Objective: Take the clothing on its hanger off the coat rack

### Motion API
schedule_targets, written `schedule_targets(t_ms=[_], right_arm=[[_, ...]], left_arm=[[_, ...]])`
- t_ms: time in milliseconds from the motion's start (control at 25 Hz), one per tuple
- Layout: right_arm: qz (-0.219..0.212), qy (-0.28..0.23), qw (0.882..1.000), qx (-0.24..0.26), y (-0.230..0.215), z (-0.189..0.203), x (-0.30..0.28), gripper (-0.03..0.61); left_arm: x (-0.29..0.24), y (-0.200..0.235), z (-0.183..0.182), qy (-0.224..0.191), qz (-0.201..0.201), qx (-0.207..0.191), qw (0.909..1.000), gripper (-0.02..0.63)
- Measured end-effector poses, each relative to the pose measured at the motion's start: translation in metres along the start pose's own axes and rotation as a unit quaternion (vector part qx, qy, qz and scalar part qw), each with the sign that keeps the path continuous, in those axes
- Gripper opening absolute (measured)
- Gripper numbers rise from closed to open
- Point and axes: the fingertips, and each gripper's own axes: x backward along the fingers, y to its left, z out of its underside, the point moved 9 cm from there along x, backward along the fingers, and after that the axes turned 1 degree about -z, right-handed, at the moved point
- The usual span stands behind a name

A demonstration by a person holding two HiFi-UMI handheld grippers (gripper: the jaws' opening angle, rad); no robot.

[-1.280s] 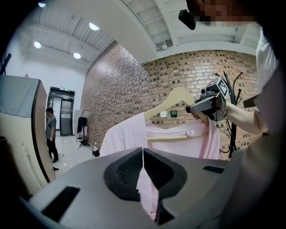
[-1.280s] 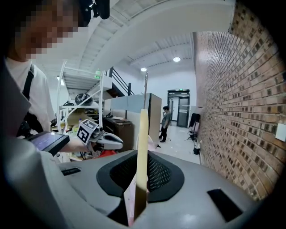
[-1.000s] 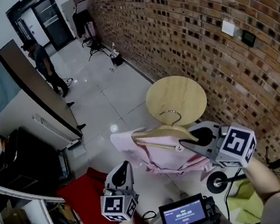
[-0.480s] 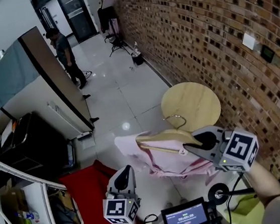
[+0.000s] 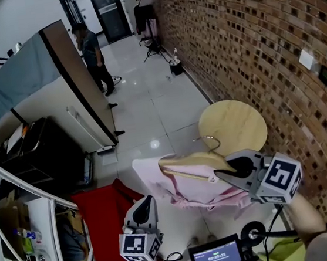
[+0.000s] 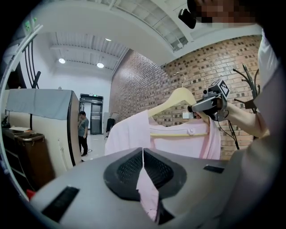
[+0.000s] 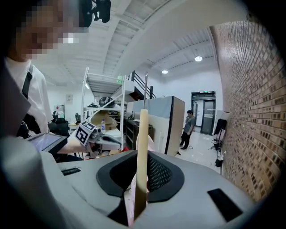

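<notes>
"Fingers (image 7: 163,176) on the right gripper (image 5: 221,175)?"
"Clamped on the one wooden hanger (image 5: 192,163). The left gripper (image 5: 145,201) pinches a fold of the one pink garment (image 5: 185,190)."
"Hanger's line?"
"Long axis runs toward the brick wall (image 5: 247,40), hook up — held in the air near that wall."

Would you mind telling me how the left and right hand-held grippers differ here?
The right hand-held gripper clamps the wooden hanger; the left hand-held gripper pinches only cloth of the pink garment. In the head view the right one points leftward, the left one up the picture. Both are shut.
</notes>
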Motion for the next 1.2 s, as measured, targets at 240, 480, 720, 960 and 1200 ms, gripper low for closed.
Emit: schedule_targets(t_ms=[240,480,720,960,1200], right_arm=[[-0.029,-0.001,1.000,0.007,0.005,0.003,-0.006,0.034],[-0.058,-0.002,0.998,0.014,0.007,0.001,-0.015,0.034],[-0.089,-0.005,0.996,0.026,0.012,0.000,-0.026,0.034],[-0.122,-0.009,0.992,0.037,0.021,-0.007,-0.040,0.034],[-0.150,-0.016,0.987,0.046,0.036,-0.011,-0.052,0.034]], left_arm=[[0.019,-0.008,0.005,0.006,-0.032,0.007,0.9994,0.012],[0.036,-0.009,0.009,0.008,-0.065,0.013,0.9978,0.012],[0.054,-0.007,0.014,0.005,-0.100,0.016,0.9949,0.012],[0.076,-0.009,0.017,0.007,-0.133,0.022,0.9909,0.012],[0.102,-0.010,0.023,0.011,-0.162,0.027,0.9863,0.012]])
